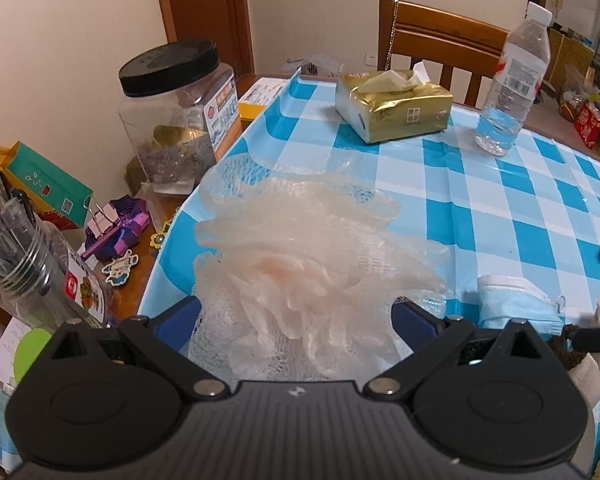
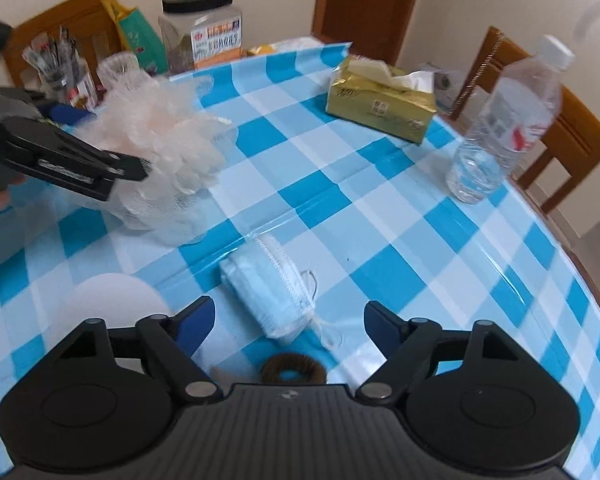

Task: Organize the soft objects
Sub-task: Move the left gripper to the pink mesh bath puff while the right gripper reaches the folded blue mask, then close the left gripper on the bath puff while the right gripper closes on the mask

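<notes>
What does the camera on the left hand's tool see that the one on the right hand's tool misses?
Only the left wrist view shows the purple toy and binder clip beside the pen jar.

Only the right wrist view shows the whole brown hair tie and the right gripper, jaws apart.

Both show the mesh bath pouf in the left gripper, the blue face mask, tissue pack and water bottle.
</notes>
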### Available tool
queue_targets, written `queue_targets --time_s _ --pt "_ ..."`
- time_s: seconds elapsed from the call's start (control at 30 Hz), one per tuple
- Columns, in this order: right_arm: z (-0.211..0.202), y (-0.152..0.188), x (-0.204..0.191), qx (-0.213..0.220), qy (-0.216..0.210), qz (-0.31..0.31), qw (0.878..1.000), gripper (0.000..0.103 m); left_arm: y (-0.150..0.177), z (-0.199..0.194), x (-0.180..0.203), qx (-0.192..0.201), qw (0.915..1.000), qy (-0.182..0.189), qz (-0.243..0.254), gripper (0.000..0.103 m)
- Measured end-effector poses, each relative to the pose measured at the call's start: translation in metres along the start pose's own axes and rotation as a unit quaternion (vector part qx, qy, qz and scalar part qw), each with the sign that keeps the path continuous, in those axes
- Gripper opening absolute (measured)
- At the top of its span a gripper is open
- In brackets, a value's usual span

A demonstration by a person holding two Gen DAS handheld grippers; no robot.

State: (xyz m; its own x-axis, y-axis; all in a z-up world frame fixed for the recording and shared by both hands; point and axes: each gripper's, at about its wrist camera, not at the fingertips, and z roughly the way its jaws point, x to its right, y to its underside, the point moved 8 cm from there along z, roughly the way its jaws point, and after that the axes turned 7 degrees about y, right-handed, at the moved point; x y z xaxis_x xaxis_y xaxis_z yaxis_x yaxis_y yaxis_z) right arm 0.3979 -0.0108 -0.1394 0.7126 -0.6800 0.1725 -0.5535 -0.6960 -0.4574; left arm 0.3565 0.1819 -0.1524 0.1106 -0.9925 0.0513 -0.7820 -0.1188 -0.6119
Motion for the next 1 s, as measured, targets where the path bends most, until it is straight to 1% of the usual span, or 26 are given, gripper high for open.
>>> queue_targets --time_s 0.1,0.2,0.37,0.4,0.53,0.57,0.63,0.73,0.87,1.0 --pt "0.021 -0.004 -0.001 -0.013 -0.014 -0.020 1.000 0.082 0.000 0.002 0.000 -0.004 1.0000 0.001 -0.003 0.101" --pt "0.041 -0.007 -0.005 -0.023 -0.031 -0.034 0.999 0.081 -0.001 0.004 0.000 -0.003 1.0000 -0.002 -0.004 0.101" --pt "0.060 -0.009 -0.015 -0.032 -0.058 -0.057 0.996 0.076 -0.003 0.006 0.000 -0.003 1.0000 0.001 -0.008 0.101" --pt "0.062 -0.011 -0.016 -0.031 -0.064 -0.054 0.996 0.074 -0.003 0.007 0.000 -0.004 0.9999 0.002 -0.009 0.101" --pt "0.068 -0.014 -0.016 -0.033 -0.086 -0.042 0.995 0.074 -0.006 0.012 -0.002 -0.003 1.0000 0.003 -0.007 0.102" --pt "0.068 -0.015 -0.016 -0.033 -0.087 -0.041 0.995 0.074 -0.007 0.013 -0.003 -0.001 1.0000 0.004 -0.007 0.102" --pt "0.069 -0.015 -0.014 -0.033 -0.077 -0.046 0.995 0.068 -0.009 0.014 -0.003 0.003 0.9999 0.007 -0.008 0.102" --pt "0.072 -0.014 -0.011 -0.037 -0.071 -0.047 0.996 0.068 -0.013 0.019 -0.002 0.008 0.9999 0.010 -0.003 0.102" --pt "0.074 -0.012 -0.014 -0.036 -0.063 -0.054 0.996 0.067 -0.019 0.029 -0.004 0.010 0.9999 0.000 0.006 0.102" --pt "0.076 -0.013 -0.017 -0.033 -0.059 -0.062 0.996 0.063 -0.022 0.037 -0.007 0.009 0.9998 -0.013 0.014 0.103"
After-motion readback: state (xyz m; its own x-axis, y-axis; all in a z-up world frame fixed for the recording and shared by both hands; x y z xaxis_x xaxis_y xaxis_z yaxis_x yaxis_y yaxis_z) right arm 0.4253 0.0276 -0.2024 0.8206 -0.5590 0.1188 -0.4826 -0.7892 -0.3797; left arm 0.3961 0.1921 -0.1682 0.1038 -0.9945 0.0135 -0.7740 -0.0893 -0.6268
